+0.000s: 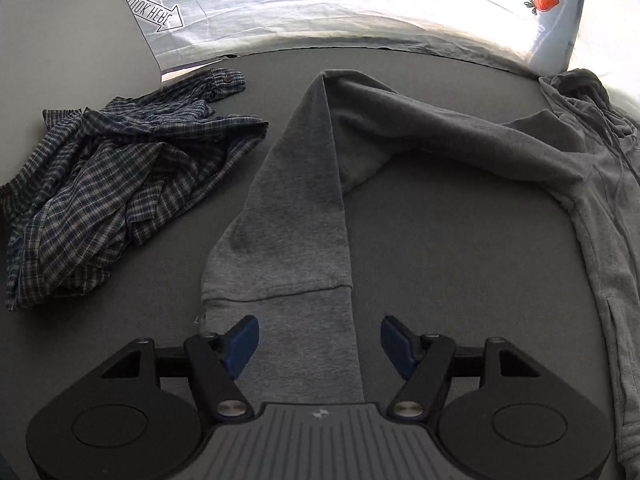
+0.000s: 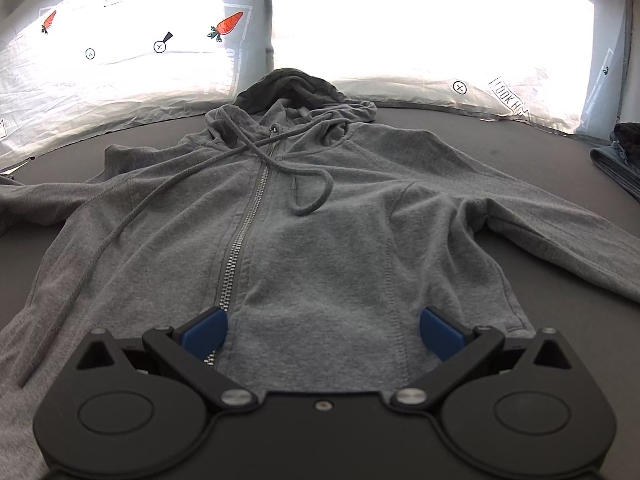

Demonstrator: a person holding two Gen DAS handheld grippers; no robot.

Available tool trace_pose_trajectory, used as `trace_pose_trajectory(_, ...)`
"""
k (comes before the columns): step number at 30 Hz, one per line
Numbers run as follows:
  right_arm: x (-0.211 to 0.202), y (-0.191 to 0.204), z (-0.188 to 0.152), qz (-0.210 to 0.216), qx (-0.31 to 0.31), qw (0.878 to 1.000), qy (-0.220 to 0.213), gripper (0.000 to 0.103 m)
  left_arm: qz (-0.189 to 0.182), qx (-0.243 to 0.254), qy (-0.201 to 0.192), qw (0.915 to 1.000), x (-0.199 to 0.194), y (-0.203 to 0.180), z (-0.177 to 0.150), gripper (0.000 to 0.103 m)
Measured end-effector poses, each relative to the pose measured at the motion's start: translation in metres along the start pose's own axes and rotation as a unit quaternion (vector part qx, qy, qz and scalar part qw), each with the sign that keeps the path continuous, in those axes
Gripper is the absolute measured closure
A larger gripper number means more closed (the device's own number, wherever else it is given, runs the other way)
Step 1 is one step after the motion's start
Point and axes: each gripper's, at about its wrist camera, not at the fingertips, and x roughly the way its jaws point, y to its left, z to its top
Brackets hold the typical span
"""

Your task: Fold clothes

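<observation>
A grey zip-up hoodie (image 2: 320, 220) lies face up and spread flat on the dark table (image 2: 540, 152), hood at the far end and drawstrings loose across the chest. My right gripper (image 2: 323, 314) is open above its lower front, with the left pad beside the zipper (image 2: 244, 236). In the left wrist view one sleeve (image 1: 296, 208) is bent back toward me, away from the hoodie's body (image 1: 600, 200). The sleeve's cuff end lies between the spread blue pads of my left gripper (image 1: 318, 322), which is open and does not pinch the cloth.
A crumpled blue plaid shirt (image 1: 108, 184) lies left of the sleeve. Folded jeans (image 2: 618, 160) sit at the table's right edge. A bright white sheet (image 1: 320, 0) with printed carrots and arrows rises behind the table.
</observation>
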Motion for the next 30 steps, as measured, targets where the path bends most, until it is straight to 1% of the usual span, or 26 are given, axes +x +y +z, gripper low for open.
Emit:
trace_pose_trajectory(2, 0.000, 0.000, 0.000, 0.000, 0.000, 1.000, -0.001, 0.000, 0.007, 0.001, -0.003, 1.0000, 0.003, -0.001, -0.016, 0.034)
trace_pose_trajectory(4, 0.000, 0.000, 0.000, 0.001, 0.001, 1.000, -0.001, 0.000, -0.002, -0.035, -0.015, 0.9993, 0.003, 0.006, -0.024, 0.033)
trace_pose_trajectory(6, 0.000, -0.001, 0.000, 0.002, 0.001, 1.000, -0.002, 0.000, -0.007, -0.064, -0.021, 0.9977, 0.003, 0.013, -0.025, 0.037)
trace_pose_trajectory(7, 0.000, -0.001, 0.000, 0.002, 0.001, 1.000, -0.002, 0.000, -0.001, -0.064, -0.025, 0.9976, 0.003, 0.013, -0.025, 0.044)
trace_pose_trajectory(8, 0.000, -0.001, 0.000, 0.003, 0.002, 1.000, -0.003, 0.000, 0.004, -0.059, -0.032, 0.9977, 0.003, 0.012, -0.025, 0.047)
trace_pose_trajectory(10, 0.000, -0.001, 0.000, 0.004, 0.002, 1.000, -0.003, 0.000, 0.002, -0.050, -0.047, 0.9976, 0.003, 0.010, -0.027, 0.052)
trace_pose_trajectory(12, 0.000, -0.001, -0.001, 0.005, 0.003, 1.000, -0.004, 0.000, 0.000, -0.058, -0.048, 0.9972, 0.000, 0.009, -0.025, 0.063)
trace_pose_trajectory(14, 0.000, -0.001, -0.001, 0.005, 0.003, 1.000, -0.004, 0.000, -0.002, -0.067, -0.049, 0.9966, -0.002, 0.009, -0.024, 0.090)
trace_pose_trajectory(16, -0.001, -0.002, -0.002, 0.006, 0.004, 1.000, -0.005, 0.000, 0.000, -0.086, -0.041, 0.9954, -0.006, 0.010, -0.020, 0.092)
trace_pose_trajectory(17, -0.001, -0.002, -0.002, 0.007, 0.004, 1.000, -0.005, 0.000, 0.000, -0.095, -0.038, 0.9948, -0.009, 0.010, -0.019, 0.097)
trace_pose_trajectory(19, -0.001, -0.002, -0.003, 0.008, 0.004, 1.000, -0.006, 0.000, -0.010, -0.108, -0.043, 0.9932, -0.023, 0.010, -0.016, 0.098)
trace_pose_trajectory(21, -0.002, -0.002, -0.003, 0.008, 0.004, 1.000, -0.007, 0.000, -0.042, -0.133, -0.053, 0.9889, -0.044, 0.011, -0.013, 0.098)
trace_pose_trajectory(22, -0.002, -0.002, -0.003, 0.009, 0.005, 1.000, -0.007, 0.000, -0.064, -0.148, -0.057, 0.9853, -0.055, 0.013, -0.012, 0.098)
trace_pose_trajectory(23, -0.002, -0.002, -0.003, 0.009, 0.004, 1.000, -0.007, 0.000, -0.100, -0.176, -0.064, 0.9772, -0.070, 0.016, -0.011, 0.098)
trace_pose_trajectory(24, -0.002, -0.002, -0.003, 0.009, 0.004, 1.000, -0.007, 0.000, -0.127, -0.201, -0.072, 0.9687, -0.081, 0.019, -0.010, 0.098)
trace_pose_trajectory(25, -0.002, -0.002, -0.003, 0.009, 0.004, 1.000, -0.007, 0.000, -0.151, -0.221, -0.079, 0.9602, -0.091, 0.022, -0.010, 0.098)
trace_pose_trajectory(26, -0.002, -0.002, -0.003, 0.009, 0.004, 1.000, -0.007, 0.000, -0.170, -0.247, -0.089, 0.9497, -0.101, 0.025, -0.009, 0.098)
trace_pose_trajectory(28, -0.002, -0.002, -0.003, 0.010, 0.004, 1.000, -0.008, 0.000, -0.203, -0.301, -0.111, 0.9253, -0.120, 0.033, -0.006, 0.098)
trace_pose_trajectory(29, -0.002, -0.003, -0.003, 0.010, 0.004, 1.000, -0.008, 0.000, -0.209, -0.323, -0.120, 0.9151, -0.126, 0.038, -0.005, 0.098)
trace_pose_trajectory(30, -0.002, -0.003, -0.003, 0.011, 0.005, 1.000, -0.008, 0.000, -0.211, -0.337, -0.127, 0.9089, -0.130, 0.042, -0.005, 0.099)
